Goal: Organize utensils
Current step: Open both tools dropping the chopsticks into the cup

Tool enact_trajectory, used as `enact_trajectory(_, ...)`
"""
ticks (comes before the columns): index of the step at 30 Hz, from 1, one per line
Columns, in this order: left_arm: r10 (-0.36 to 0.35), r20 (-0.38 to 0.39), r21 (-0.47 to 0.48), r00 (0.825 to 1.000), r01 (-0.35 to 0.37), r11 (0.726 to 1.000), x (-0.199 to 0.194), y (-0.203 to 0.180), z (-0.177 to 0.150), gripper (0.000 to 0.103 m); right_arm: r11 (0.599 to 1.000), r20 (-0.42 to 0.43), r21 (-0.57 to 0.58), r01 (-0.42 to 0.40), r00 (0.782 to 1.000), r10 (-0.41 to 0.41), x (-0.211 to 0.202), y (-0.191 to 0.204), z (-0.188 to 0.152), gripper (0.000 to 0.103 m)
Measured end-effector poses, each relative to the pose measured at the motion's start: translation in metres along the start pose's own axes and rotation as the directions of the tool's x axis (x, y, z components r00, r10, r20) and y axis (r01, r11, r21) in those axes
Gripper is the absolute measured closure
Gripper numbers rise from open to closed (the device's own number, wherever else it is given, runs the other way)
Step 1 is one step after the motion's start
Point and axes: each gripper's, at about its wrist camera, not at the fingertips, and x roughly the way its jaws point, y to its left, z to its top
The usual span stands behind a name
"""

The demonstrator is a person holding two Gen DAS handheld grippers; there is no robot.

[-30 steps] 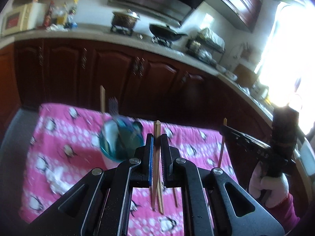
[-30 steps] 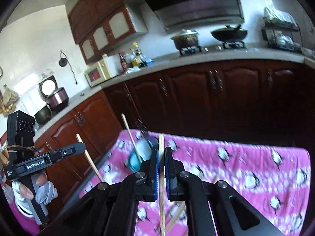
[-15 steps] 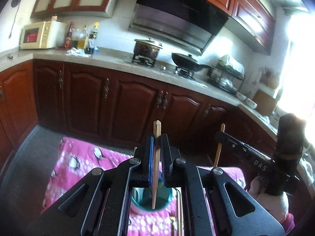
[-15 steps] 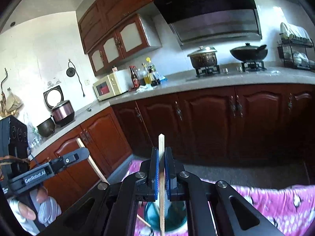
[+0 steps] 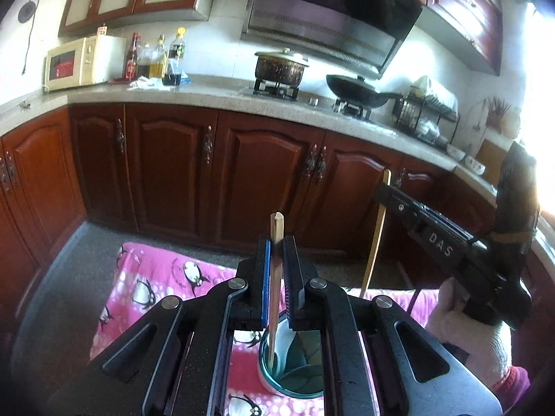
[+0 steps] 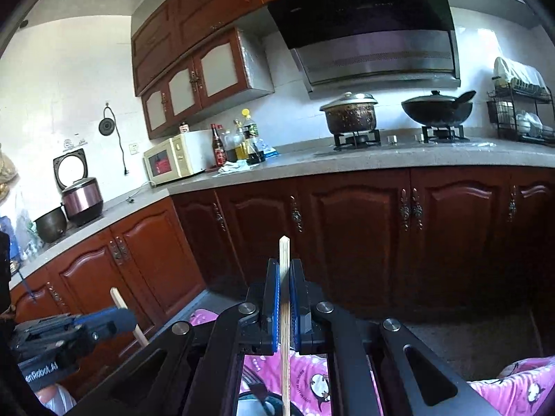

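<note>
My left gripper [image 5: 275, 246] is shut on a wooden chopstick [image 5: 276, 228] held upright; its lower end reaches into a teal cup [image 5: 295, 381] standing on the pink penguin cloth [image 5: 156, 277]. My right gripper [image 6: 284, 270] is shut on another wooden chopstick [image 6: 284, 253], also upright, above the cup's dark rim [image 6: 253, 398] where a fork tip shows. The right gripper with its chopstick [image 5: 376, 228] appears in the left wrist view, and the left gripper [image 6: 69, 332] appears at the lower left of the right wrist view.
Dark wooden cabinets [image 5: 270, 180] stand behind the table. The counter [image 6: 347, 159] holds a microwave [image 5: 79, 62], bottles, a pot [image 6: 350, 114], a wok [image 6: 437, 107] and a dish rack [image 6: 520, 111]. Grey floor lies between the table and the cabinets.
Both grippers tilted up from looking down at the cloth to looking across the kitchen. The chopsticks now stand upright over the cup, the left one's lower end inside it.
</note>
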Motion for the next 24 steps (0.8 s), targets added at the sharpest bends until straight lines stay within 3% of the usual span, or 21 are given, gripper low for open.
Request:
enact_trajectory(8,0.013,-0.039,0.017,0.999,-0.012,1.0,0.018,-0.004,-0.022,0.097,1.0,-0.067,0.011,-0.017,0.998,0.018,0.004,-0.009,-0.029,0.098)
enact_trajectory(18,0.016,-0.103,0.0,0.995,-0.016,1.0,0.034,-0.009,-0.046,0.097,0.999,-0.23,-0.002,-0.041,0.972,0.039,0.0,-0.008,-0.065,0.097)
enact_trajectory(22,0.02,-0.109,-0.009,0.994,-0.021,1.0,0.036,-0.009,-0.049,0.097,0.998,-0.25,0.044,-0.054,0.966,0.063,0.001,-0.014,-0.067,0.097)
enact_trajectory(24,0.009,-0.112,-0.016,0.994,-0.011,1.0,0.035,-0.009,-0.05,0.097,0.997,-0.261,0.059,-0.055,0.963,0.068,0.001,-0.017,-0.067,0.085)
